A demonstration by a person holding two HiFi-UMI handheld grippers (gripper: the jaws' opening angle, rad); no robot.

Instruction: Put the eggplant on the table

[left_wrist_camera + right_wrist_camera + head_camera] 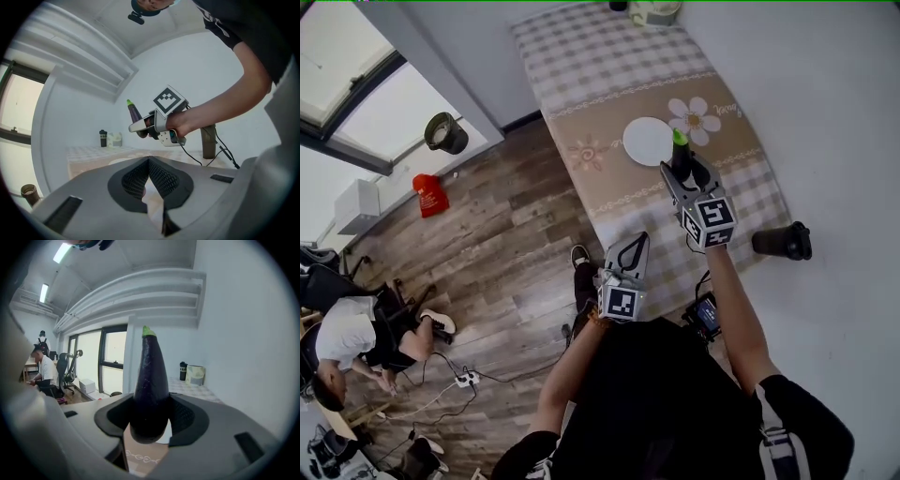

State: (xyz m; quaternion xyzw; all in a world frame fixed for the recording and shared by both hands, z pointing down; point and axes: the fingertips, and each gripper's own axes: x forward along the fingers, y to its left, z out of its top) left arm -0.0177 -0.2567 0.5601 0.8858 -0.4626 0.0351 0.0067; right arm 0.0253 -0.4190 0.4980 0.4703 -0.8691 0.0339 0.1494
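The eggplant [151, 385] is being clamped upright between the jaws of the right gripper [150, 405], whose dark ribbed pads are pressing on its lower body from both sides. It is being shown as a long, tapering fruit with smooth, glossy skin of a very dark purple. It is broad and rounded at the bottom and narrows toward a small bright green stem cap at the top. Its rounded bottom end is being held clear of the table [600, 66], above the beige band of the cloth. In the head view it is seen just to the right of a round white plate [648, 141].

The table is being covered by a cloth of grey and white checks, crossed by a beige band printed with a white daisy and scrolling lines. At the far end, a black bottle [183, 371] and a pale bag [195, 375] are standing side by side.

The left gripper [149, 161] is being held nearer and to the left, by the table's near edge. Its jaws are being kept together at the tips, with nothing between them. Both grippers are built of matte grey plastic, each carrying a cube of black and white square markers. Wood-grain floor planks [497, 234] are lying to the left of the table.
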